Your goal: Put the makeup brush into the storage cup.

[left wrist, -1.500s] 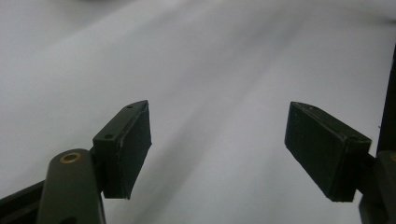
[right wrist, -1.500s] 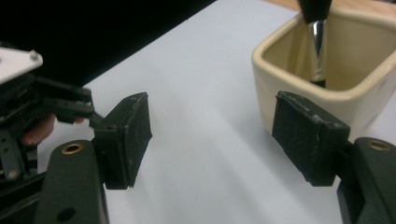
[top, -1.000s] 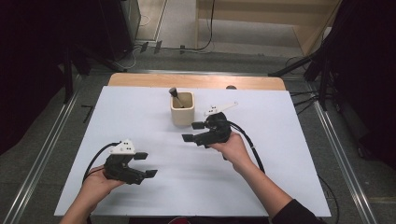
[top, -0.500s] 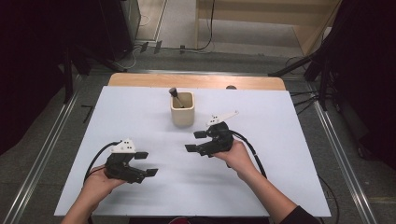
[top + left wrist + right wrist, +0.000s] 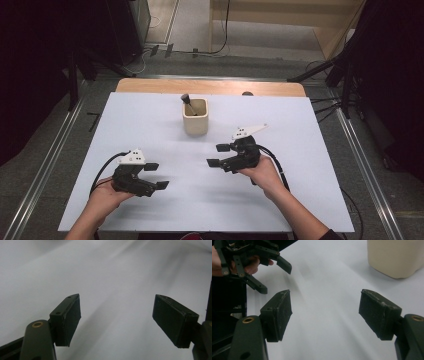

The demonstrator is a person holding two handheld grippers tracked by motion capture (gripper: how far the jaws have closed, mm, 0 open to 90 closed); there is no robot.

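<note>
cream cup, dark tool, both grippers empty

cream-coloured cup stands upright near the far middle of the white table, with a dark-handled tool leaning out of it toward the far left. the right gripper hangs near and right of the cup, apart from it, its jaws spread with nothing between them; they have just been opening a little wider. the left gripper rests low at the near left, well apart from the cup, jaws released and empty over bare table. judging from this, any next reach for the cup should come in level, jaws wide either side of the wall, and stay clear of the tool so it does not tip.
</note>
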